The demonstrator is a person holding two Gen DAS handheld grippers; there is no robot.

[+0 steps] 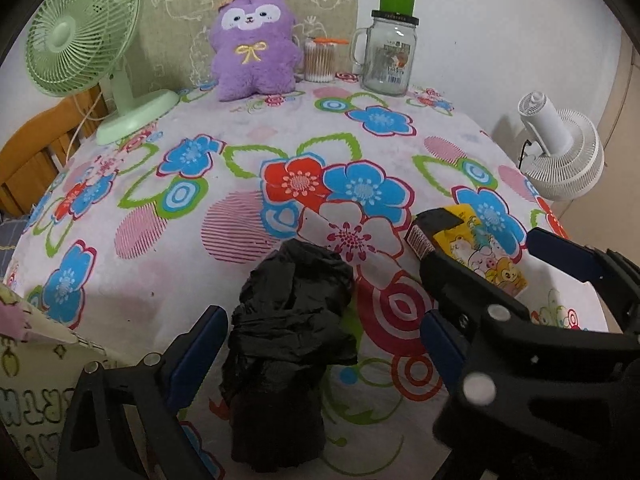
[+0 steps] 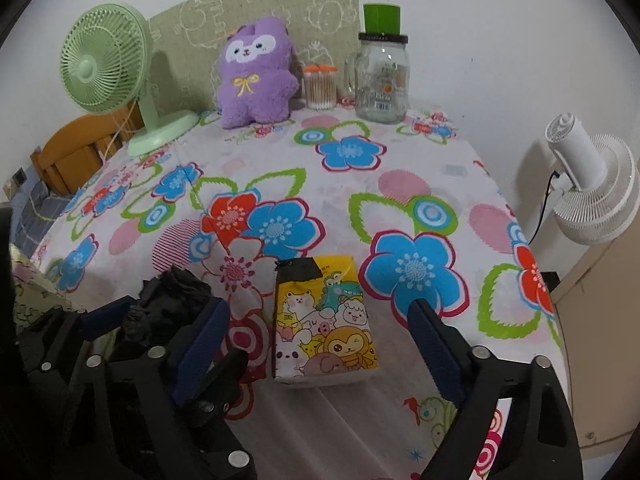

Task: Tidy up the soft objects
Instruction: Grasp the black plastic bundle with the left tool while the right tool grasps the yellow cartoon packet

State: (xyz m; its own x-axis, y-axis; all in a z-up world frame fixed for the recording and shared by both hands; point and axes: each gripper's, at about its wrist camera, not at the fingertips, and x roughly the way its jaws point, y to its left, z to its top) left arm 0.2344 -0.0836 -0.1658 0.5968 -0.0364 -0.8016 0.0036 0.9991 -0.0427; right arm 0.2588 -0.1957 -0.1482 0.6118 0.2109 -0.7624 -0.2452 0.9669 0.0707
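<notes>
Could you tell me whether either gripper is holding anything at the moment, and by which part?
Nothing is held. The left gripper is open around the black bag roll; the right gripper is open around the tissue pack.

Both tools share one build. The left gripper (image 1: pixel 324 344) has a matte black plastic frame with angular, cut-out struts, and each finger carries a dark blue pad (image 1: pixel 196 354) with a finely ribbed face. Round silver bolt heads (image 1: pixel 478 390) sit at the pivots of the black linkage, some large and flat, some small. The right gripper (image 2: pixel 320 344) has the same black ribbed arms, the same blue serrated pads (image 2: pixel 434 354) running along the inner faces, and the same silver bolt heads (image 2: pixel 238 459) dotted along its joints. No skin or sleeve shows in either view.
</notes>
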